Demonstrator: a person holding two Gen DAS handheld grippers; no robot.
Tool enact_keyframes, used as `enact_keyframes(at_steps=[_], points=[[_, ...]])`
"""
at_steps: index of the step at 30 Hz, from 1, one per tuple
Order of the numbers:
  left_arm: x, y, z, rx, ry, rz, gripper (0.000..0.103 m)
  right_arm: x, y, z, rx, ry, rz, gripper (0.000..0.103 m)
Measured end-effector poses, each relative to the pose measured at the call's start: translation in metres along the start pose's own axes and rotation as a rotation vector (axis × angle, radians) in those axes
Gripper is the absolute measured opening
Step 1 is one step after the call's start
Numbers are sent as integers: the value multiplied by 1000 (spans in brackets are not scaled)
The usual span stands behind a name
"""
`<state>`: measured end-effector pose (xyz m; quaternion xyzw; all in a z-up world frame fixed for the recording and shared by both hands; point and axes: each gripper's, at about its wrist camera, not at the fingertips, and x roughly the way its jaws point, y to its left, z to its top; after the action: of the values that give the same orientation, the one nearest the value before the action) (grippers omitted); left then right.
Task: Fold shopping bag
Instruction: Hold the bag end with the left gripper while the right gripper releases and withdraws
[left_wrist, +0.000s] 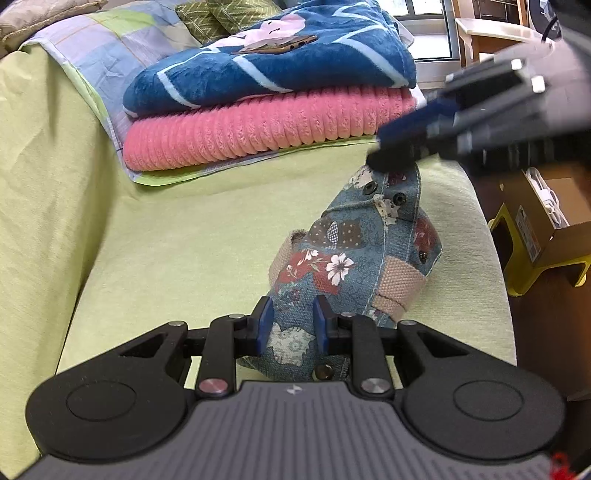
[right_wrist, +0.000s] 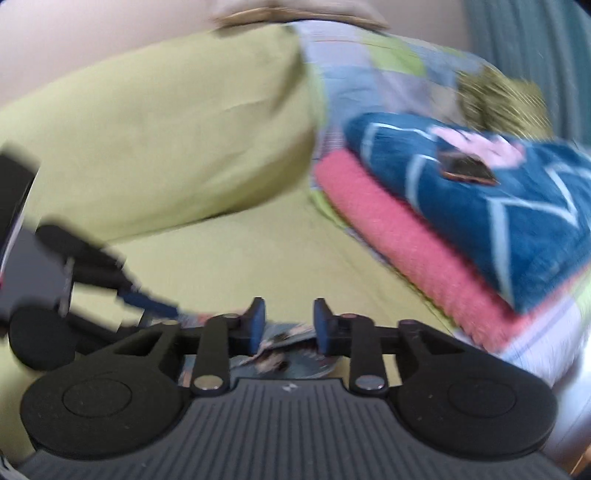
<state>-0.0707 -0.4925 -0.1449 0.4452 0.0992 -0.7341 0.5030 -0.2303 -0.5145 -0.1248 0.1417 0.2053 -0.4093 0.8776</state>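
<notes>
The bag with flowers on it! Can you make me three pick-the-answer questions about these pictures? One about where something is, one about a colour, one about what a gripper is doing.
1. Where does the blue blanket lie?
A. on top of the pink blanket
B. under the bag
C. on the floor

2. What colour is the cover that the bag sits on?
A. red
B. light green
C. black

3. What is the left gripper doing?
A. hanging open, far from the bag
B. holding a phone
C. pinching the near end of the bag

Answers:
1 A, the blue blanket is stacked on the pink blanket.
2 B, light green cloth spreads all around the bag.
3 C, the bag's cloth is squeezed between its two blue fingers.
</notes>
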Motion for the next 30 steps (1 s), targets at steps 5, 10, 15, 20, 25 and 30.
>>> enact_keyframes(at_steps=[5,10,15,20,25,30], points=[[1,2,-4,-5,-19,-10,28,19,11,-17,-55,45,-34,19],[5,0,-4,5,-32,-5,28,35,2,-38,16,58,-39,18],[7,1,-3,-32,-33,5,28,40,-4,-31,64,101,-12,18],[5,-1,-2,-63,-27,25,28,29,-4,-19,74,127,-5,19],[4,0,-4,-98,-35,29,28,20,-1,-23,89,89,-2,20],[6,0,-4,-114,-38,42,28,37,-1,-30,50,113,3,20]])
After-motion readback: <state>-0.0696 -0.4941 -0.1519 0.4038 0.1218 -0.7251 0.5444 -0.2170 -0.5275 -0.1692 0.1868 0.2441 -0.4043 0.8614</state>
